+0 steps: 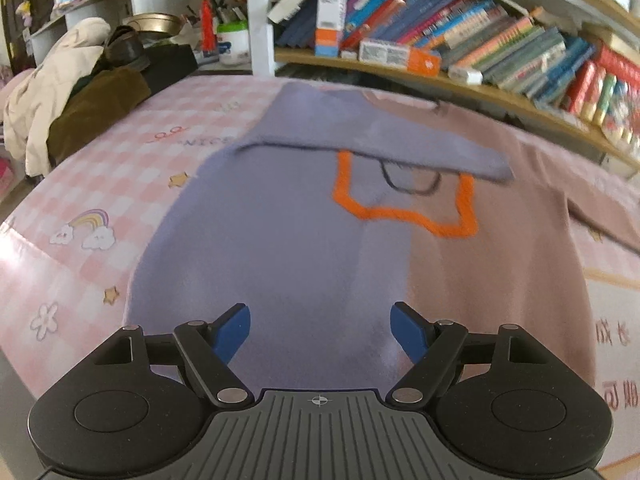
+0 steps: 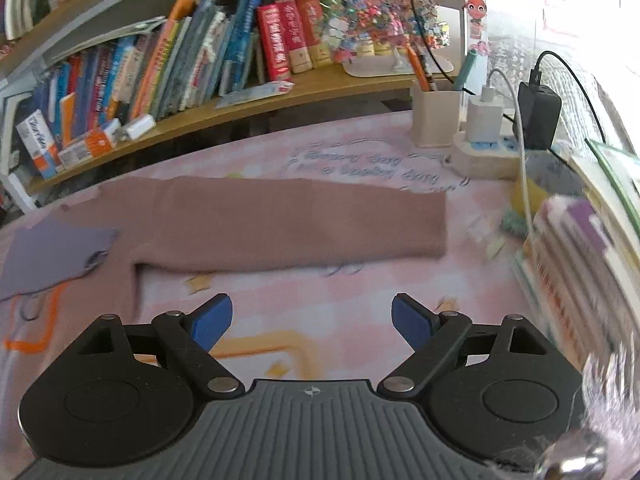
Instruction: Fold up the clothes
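Open left tongs (image 1: 320,330) over sweater (image 1: 288,248)

This looks like a room in a home, most likely a child's room. A pink checked cloth with rainbows, stars and flowers (image 1: 92,184) covers the flat top. Behind it runs a long wooden shelf (image 2: 240,110) packed with colourful books (image 1: 472,36) (some lean over). A beige pen cup (image 2: 434,116) holds pens, and next to it a white power strip with chargers plugged in (image 2: 486,152) sits on the cloth. A cream coat in a heap (image 1: 48,80) lies at the far side, with brown clothes beside it.
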Demonstrator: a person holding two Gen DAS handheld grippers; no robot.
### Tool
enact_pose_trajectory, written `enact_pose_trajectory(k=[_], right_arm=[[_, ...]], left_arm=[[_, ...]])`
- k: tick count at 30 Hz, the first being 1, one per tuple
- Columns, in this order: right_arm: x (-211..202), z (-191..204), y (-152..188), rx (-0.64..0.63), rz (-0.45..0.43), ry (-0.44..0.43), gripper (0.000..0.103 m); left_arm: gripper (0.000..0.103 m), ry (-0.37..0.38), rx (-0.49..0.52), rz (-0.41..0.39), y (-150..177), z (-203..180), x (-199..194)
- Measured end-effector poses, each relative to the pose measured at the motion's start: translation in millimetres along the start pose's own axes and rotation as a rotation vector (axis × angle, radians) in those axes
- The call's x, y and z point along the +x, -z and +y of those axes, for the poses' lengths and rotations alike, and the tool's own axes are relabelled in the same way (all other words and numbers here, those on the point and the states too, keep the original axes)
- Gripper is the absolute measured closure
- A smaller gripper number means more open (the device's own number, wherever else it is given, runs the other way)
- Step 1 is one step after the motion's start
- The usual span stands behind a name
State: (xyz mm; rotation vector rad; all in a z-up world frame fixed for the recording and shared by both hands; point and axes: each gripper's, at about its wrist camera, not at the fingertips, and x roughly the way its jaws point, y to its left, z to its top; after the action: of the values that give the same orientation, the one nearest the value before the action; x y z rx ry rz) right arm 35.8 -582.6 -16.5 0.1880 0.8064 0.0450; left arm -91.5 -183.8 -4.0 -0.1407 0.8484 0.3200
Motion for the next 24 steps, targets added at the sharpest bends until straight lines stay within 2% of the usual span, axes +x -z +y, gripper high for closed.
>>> enact_pose_trajectory(k=[6, 9, 13, 24], right_arm=[[30, -36, -13, 0.019, 0.039, -0.031, 0.020], [41, -43, -17, 0.025, 0.050, -0.046, 0.021], [52, -46, -20, 0.042, 0.065, -0.083, 0.028], [78, -51, -40, 0.110, -0.006, -0.133, 0.029]], left_arm=[[0.023, -0.060, 0.017, 0.010, 3, -13, -12], [0.023, -0.083, 0.011, 0.016, 2, -20, -14], [0.023, -0.089, 0.030, 0.013, 1, -29, -16], [0.023, -0.121, 0.035, 0.051, 6, -35, -16]])
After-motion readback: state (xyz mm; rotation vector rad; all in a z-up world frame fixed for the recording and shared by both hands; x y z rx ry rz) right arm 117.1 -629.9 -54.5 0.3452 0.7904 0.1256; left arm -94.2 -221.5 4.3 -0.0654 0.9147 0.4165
